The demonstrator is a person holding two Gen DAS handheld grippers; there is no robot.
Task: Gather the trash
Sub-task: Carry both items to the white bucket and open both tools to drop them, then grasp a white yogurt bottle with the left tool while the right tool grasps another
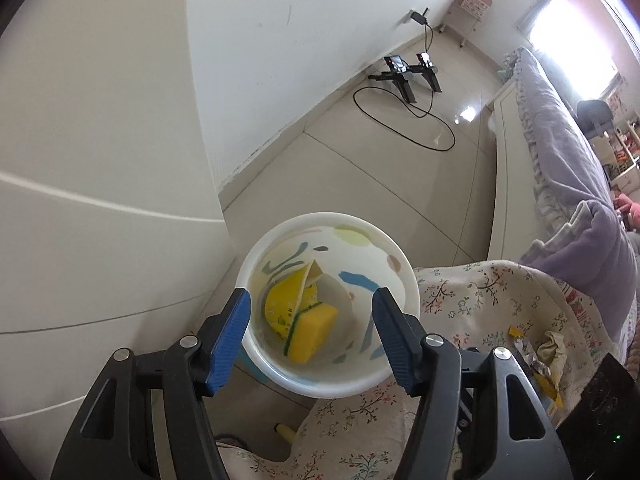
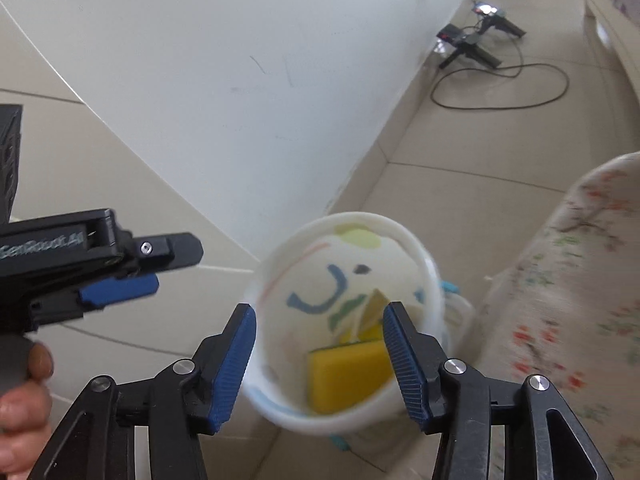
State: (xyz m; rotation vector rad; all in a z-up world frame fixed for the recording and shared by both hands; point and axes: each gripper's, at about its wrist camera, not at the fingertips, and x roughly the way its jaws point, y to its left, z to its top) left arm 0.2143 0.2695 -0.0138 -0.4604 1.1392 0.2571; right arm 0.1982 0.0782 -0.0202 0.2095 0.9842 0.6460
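A white bin (image 1: 400,252) with coloured marks stands on the floor beside the floral-covered table; it also shows, blurred, in the right wrist view (image 2: 404,240). Inside lie a yellow sponge (image 1: 312,332) (image 2: 344,376) and yellow and white wrappers (image 1: 284,300). My left gripper (image 1: 312,336) is open and empty above the bin's mouth. My right gripper (image 2: 320,356) is open and empty above the bin too. The left gripper (image 2: 120,284) shows at the left in the right wrist view. Crumpled wrappers and scraps (image 1: 548,352) lie on the floral cloth at the right.
White cabinet (image 1: 100,200) stands left of the bin. Floral cloth (image 1: 480,304) covers the table on the right. A bed with a purple blanket (image 1: 560,128) lies beyond. Black stands and a cable loop (image 1: 404,80) sit on the tiled floor by the wall.
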